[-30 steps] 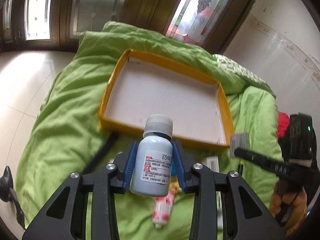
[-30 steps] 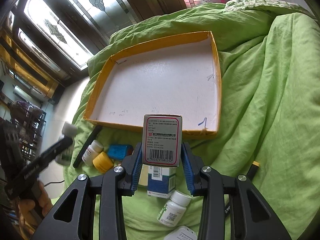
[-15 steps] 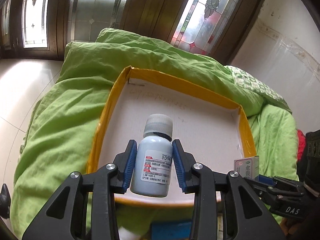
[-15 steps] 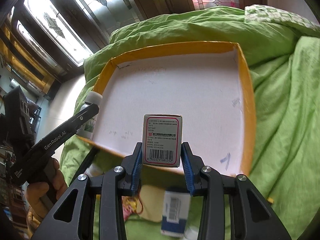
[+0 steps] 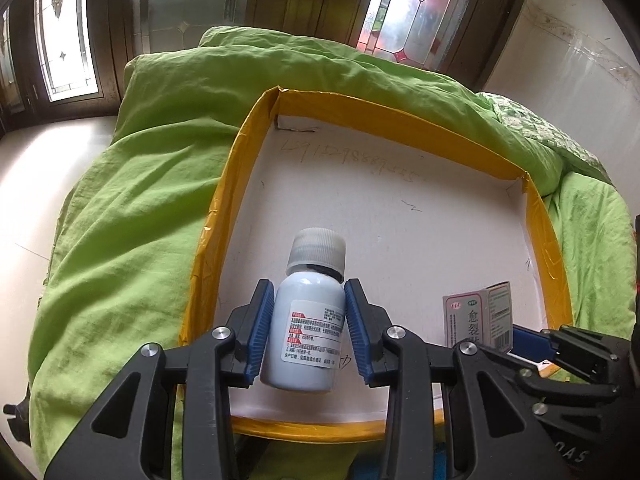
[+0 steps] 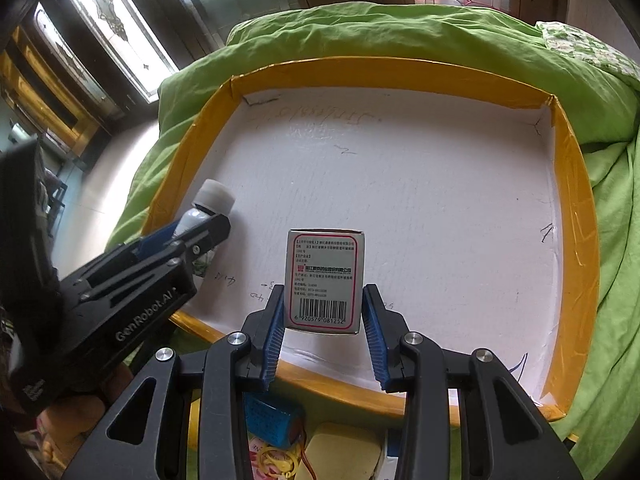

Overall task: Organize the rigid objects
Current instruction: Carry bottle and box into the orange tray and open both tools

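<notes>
Bottle (image 5: 306, 320) upright, cap up, in left gripper (image 5: 306, 332); box (image 6: 324, 282) upright in right gripper (image 6: 324, 334).

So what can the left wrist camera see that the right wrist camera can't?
Only the left wrist view shows the label on the pale blue bottle and the little box's red-topped front.

Only the right wrist view shows the barcode on the box, plus a blue cylinder and a yellow thing lying below the tray.

Both show the yellow-rimmed tray, the green blanket, and both tongs, each shut on its item.
</notes>
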Demonstrator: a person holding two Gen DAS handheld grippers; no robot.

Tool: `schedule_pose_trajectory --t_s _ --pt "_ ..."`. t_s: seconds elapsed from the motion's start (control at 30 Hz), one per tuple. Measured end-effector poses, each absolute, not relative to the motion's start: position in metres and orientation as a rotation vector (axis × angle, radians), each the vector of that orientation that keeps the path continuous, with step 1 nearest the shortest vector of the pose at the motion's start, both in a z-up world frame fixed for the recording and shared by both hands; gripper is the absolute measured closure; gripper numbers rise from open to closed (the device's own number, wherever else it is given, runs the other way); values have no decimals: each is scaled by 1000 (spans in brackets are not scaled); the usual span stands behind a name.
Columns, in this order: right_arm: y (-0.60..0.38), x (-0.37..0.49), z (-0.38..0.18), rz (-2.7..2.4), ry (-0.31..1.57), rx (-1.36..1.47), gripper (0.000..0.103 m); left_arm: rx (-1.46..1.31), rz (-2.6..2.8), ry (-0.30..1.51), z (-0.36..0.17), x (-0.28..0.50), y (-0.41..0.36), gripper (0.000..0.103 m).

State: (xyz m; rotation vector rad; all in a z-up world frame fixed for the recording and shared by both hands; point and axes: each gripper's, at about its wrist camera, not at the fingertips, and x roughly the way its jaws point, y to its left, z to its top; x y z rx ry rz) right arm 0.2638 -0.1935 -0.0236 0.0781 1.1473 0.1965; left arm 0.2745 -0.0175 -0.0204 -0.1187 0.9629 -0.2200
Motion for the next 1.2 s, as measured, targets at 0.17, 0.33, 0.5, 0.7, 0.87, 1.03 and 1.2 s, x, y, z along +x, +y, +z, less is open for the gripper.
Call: schedule_pose_trajectory --t_s 0.17,0.33,0.5,0.7,0.87,1.03,1.2 --pt "-191 260 -31 177 1156 38 69 -113 -205 962 -22 274 -14 69" --pt "-198 262 -31 106 1142 -10 70 -83 -195 956 -24 275 -17 69" --pt "-207 264 -29 75 1138 -28 70 -50 -186 954 -26 276 -21 69" --pt "-237 255 -26 -18 1163 -50 71 -21 -182 952 -27 275 -24 69" --pt "-268 244 -23 -89 1169 -37 71 -27 -193 942 -27 274 -23 69" --pt "-283 237 -22 -99 1141 -7 71 -51 -202 922 -22 268 -17 69" --pt "-288 221 -3 -93 1073 -11 67 -70 -199 886 -5 250 -7 44"
